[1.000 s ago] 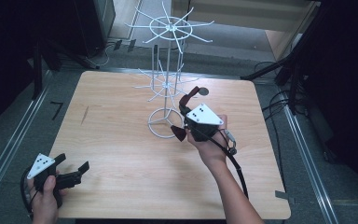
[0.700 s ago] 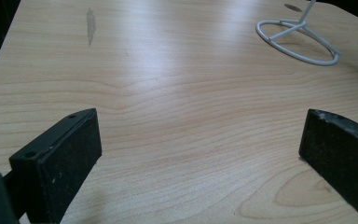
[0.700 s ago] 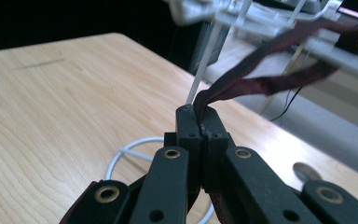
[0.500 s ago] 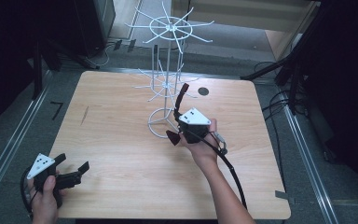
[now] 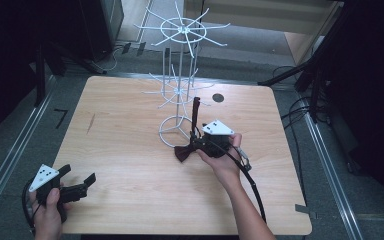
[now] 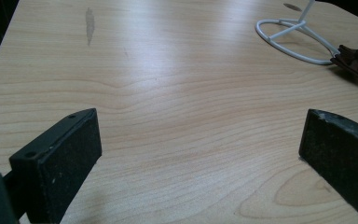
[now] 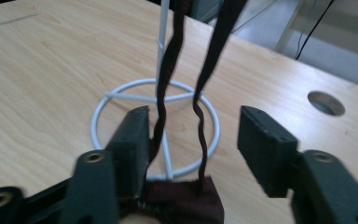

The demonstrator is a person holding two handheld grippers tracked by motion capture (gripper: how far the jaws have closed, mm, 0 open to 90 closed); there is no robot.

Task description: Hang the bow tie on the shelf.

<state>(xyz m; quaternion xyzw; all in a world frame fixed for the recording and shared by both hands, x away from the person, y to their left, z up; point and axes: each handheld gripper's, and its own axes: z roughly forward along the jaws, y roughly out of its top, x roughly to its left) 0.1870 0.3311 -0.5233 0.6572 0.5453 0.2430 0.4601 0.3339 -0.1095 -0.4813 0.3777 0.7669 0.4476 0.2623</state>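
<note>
A dark maroon bow tie (image 5: 182,152) lies on the table beside the ring base of a white wire rack (image 5: 179,95). Its two thin straps (image 5: 196,107) rise toward the rack's lower arms. My right gripper (image 5: 196,145) is low over the table just right of the bow. Its jaws have just been opening and now stand apart. In the right gripper view the straps (image 7: 200,116) hang between the jaws of the right gripper (image 7: 193,126), one brushing the left pad, with the bow (image 7: 182,200) below. My left gripper (image 5: 77,181) is open near the front left corner, nothing between the jaws (image 6: 200,154).
The wooden table (image 5: 125,130) has a round cable hole (image 5: 218,98) behind the right hand. The rack's ring base (image 6: 291,39) and the bow tie (image 6: 356,63) appear far right in the left gripper view. Metal rails and cables run along the floor on both sides.
The right hand came down with the bow tie from beside the rack's lower arms to the table by the base, and its jaws opened. The left hand stayed put.
</note>
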